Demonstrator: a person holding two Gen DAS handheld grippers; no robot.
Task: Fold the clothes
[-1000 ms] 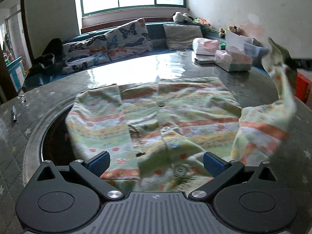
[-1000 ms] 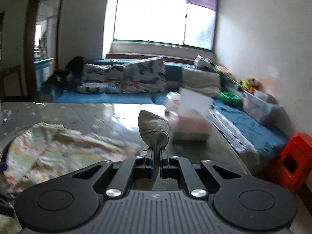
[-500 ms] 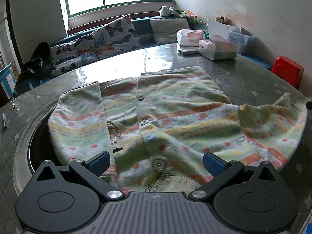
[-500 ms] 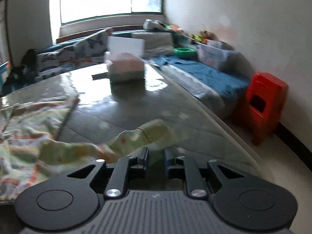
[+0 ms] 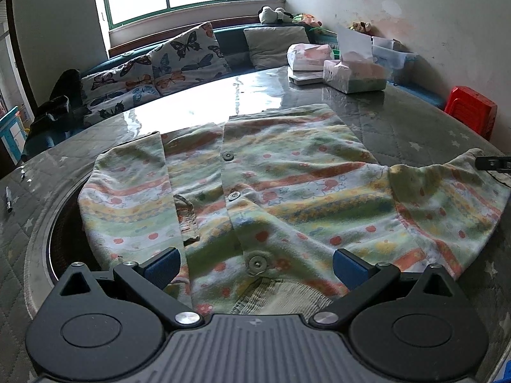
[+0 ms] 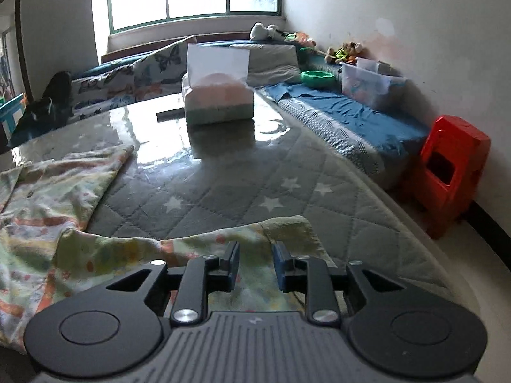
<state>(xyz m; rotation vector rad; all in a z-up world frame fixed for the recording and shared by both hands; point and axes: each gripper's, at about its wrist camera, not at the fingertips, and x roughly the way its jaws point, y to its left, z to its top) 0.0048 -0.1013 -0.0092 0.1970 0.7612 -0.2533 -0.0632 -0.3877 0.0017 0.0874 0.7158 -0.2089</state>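
Observation:
A striped, buttoned baby shirt lies front-up on the round quilted table. Its left sleeve is folded over the body. Its right sleeve is spread out flat to the right. My left gripper is open and empty, just above the collar. In the right wrist view my right gripper is open a little, over the sleeve cuff, which lies flat on the table. The right gripper's tip also shows in the left wrist view at the cuff.
A tissue box and another pack stand at the table's far side. A pen lies at the left. A red stool stands beside the table on the right. A sofa with cushions runs behind.
My right gripper lowered the sleeve from the air out to the right, laid it flat and opened, letting go of the cuff. My left gripper stayed open near the collar.

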